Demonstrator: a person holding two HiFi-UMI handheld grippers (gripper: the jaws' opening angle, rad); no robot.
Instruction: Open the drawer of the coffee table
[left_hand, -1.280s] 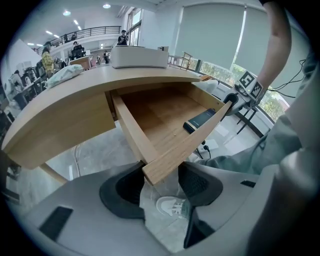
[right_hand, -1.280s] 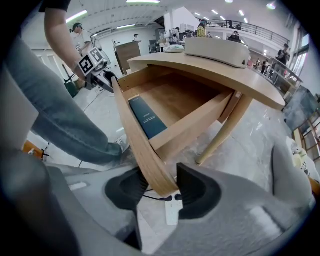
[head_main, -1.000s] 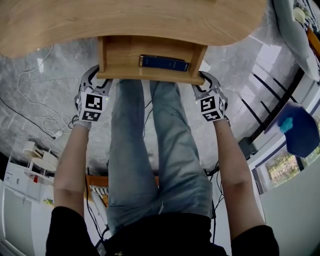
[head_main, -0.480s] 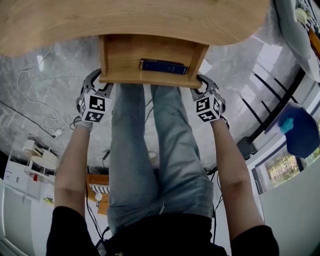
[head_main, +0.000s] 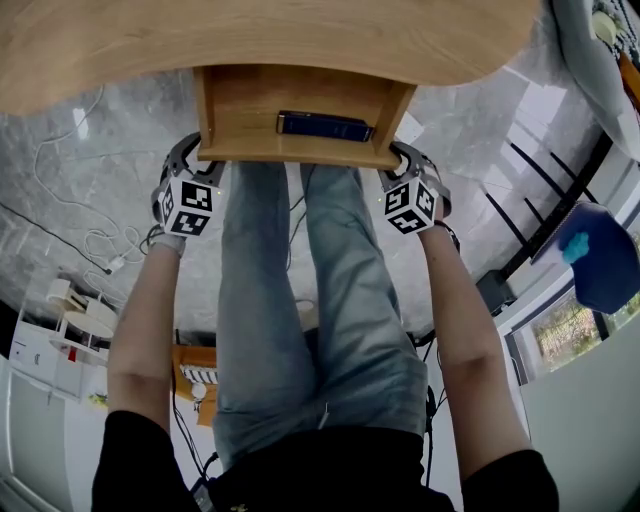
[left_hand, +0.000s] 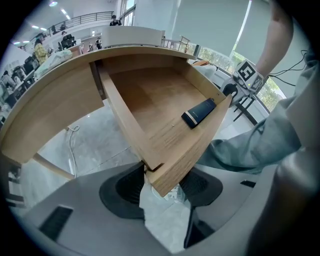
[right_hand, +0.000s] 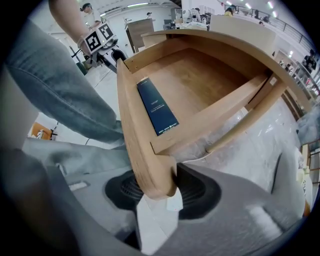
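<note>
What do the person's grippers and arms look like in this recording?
The left gripper and right gripper are grey, with curved jaws and black ribbed pads; each carries a white cube of black square markers. The person wears a black short-sleeved top and light blue jeans.

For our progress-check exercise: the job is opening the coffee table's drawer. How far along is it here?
Done: the drawer stands well out from under the coffee table, showing its floor and a dark blue box. In hand: the left gripper and right gripper each clamp a front corner of the drawer. Left: perhaps a final pull, then letting go; full travel cannot be judged.
</note>
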